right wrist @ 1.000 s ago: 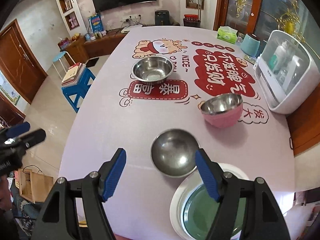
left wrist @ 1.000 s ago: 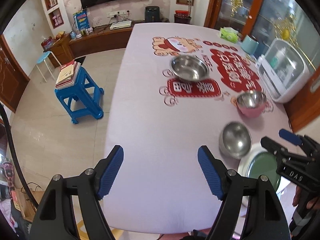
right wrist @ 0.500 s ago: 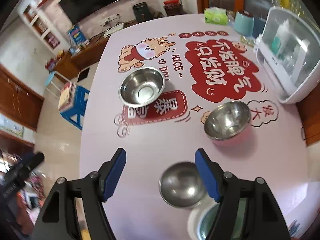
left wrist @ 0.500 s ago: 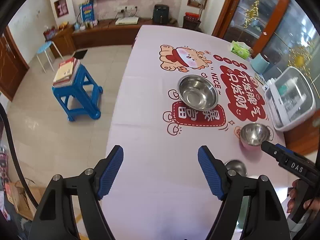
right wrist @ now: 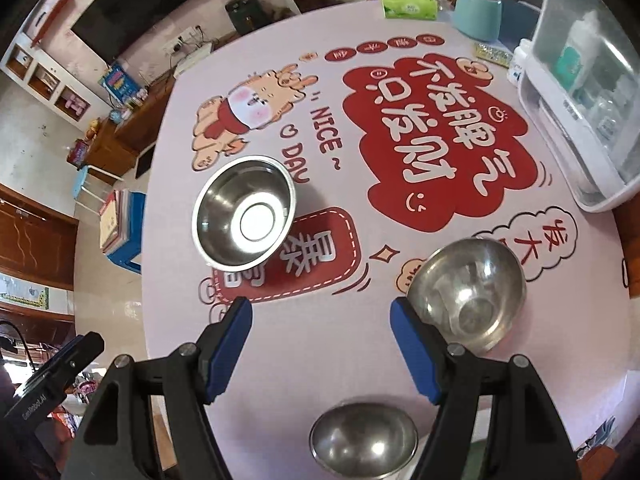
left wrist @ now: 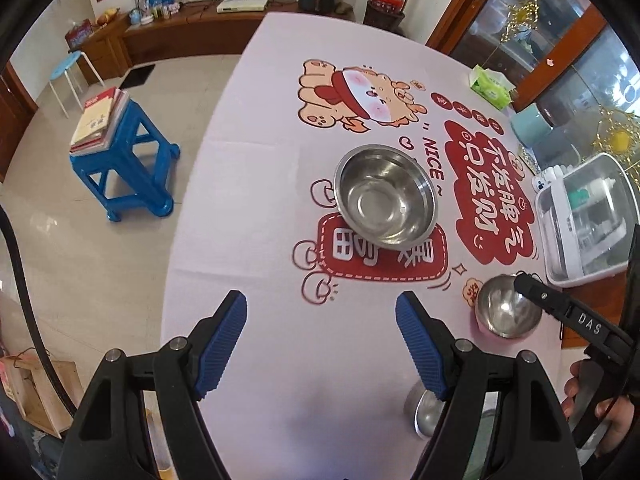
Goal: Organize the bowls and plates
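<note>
three steel bowls on surface [right wrist: 280,380]: big [right wrist: 244,214], pink-sided [right wrist: 468,292], small [right wrist: 364,438]. left gripper [left wrist: 320,344], right gripper [right wrist: 320,344] both wide, holding nothing.

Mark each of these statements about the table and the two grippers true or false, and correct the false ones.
1. The right gripper holds a bowl. False: its jaws are open and empty.
2. The large steel bowl sits upright on the table. True.
3. The pink-sided bowl is stacked inside the large steel bowl. False: they stand apart.
4. The left gripper is open. True.
5. The blue stool carries books. True.
</note>
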Tool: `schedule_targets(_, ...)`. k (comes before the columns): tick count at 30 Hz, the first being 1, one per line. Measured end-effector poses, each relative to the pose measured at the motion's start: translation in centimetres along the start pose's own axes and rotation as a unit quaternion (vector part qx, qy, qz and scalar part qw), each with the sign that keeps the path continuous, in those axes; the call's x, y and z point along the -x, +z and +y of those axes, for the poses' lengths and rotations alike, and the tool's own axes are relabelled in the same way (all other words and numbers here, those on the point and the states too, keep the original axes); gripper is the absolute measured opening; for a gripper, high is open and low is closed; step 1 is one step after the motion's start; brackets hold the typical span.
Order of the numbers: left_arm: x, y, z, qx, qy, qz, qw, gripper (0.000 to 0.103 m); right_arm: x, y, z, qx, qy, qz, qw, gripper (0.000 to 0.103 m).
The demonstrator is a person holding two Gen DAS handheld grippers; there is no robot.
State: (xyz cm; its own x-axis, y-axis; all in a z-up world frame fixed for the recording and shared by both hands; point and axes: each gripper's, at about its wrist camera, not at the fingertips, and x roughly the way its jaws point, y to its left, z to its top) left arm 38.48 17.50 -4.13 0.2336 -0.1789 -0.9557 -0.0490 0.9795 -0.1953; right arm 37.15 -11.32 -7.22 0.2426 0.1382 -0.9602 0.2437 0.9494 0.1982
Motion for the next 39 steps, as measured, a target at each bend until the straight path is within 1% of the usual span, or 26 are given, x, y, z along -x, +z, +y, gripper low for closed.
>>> schedule_targets(5, -4.2, 2.1, -0.8, 0.001, -0.009, 0.021, 0.9997, 0.076, -3.8, 1.5, 0.4, 0.03, 0.004, 0.033, 0.999, 0.072)
schedule_targets(9, -7.4, 3.4, -1.0, 0.003, -0.022, 0.02, 0.9996, 0.076, -6.4, 2.1, 0.8, 0.038, 0.038, 0.047, 0.997, 0.072)
schedule_targets(12, -10.1, 4.0, -1.1, 0.007, -0.031, 0.029, 0.9991, 0.076, -8.2, 2.4, 0.7, 0.035, 0.059, 0.05, 0.996, 0.072)
schedule_targets(17, -13.8, 4.5, -1.3, 0.008, -0.053, 0.032, 0.998, 0.076, -9.5, 3.0, 0.5, 0.035, 0.084, 0.024, 0.996, 0.072)
schedule_targets(19, -14.8, 4.7, -1.3, 0.008, -0.061, 0.025, 0.9978, 0.076, -10.0, 3.2, 0.4, 0.036, 0.099, 0.009, 0.994, 0.072)
schedule_targets(24, -16.7, 5.3, -1.1, 0.011, -0.089, 0.007, 0.996, 0.076, -11.3, 3.5, 0.6, 0.041, 0.118, -0.012, 0.992, 0.072)
schedule_targets(28, -18.5, 5.6, -1.0, 0.011, -0.093, 0.011, 0.9956, 0.076, -12.3, 3.6, 0.9, 0.046, 0.129, -0.029, 0.99, 0.072)
schedule_targets(31, -19.6, 5.5, -0.9, 0.016, -0.104, 0.019, 0.9943, 0.072, -13.1, 3.7, 1.0, 0.042, 0.139, -0.034, 0.989, 0.072)
schedule_targets(32, -19.9, 5.5, -0.9, 0.016, -0.106, 0.02, 0.994, 0.07, -13.2, 3.7, 1.0, 0.042, 0.14, -0.035, 0.989, 0.071)
schedule_targets(34, -20.3, 5.5, -0.9, 0.016, -0.11, 0.018, 0.9936, 0.068, -13.7, 3.7, 1.1, 0.042, 0.139, -0.035, 0.989, 0.065)
schedule_targets(36, -20.6, 5.5, -0.9, 0.019, -0.117, 0.015, 0.9929, 0.061, -14.1, 3.7, 1.0, 0.041, 0.139, -0.033, 0.989, 0.054)
schedule_targets(37, -20.7, 5.4, -0.9, 0.019, -0.122, 0.013, 0.9923, 0.06, -14.3, 3.7, 1.0, 0.039, 0.138, -0.031, 0.989, 0.052)
schedule_targets(39, -20.8, 5.4, -1.1, 0.017, -0.132, 0.012, 0.991, 0.052, -14.6, 3.7, 0.9, 0.036, 0.136, -0.03, 0.99, 0.043)
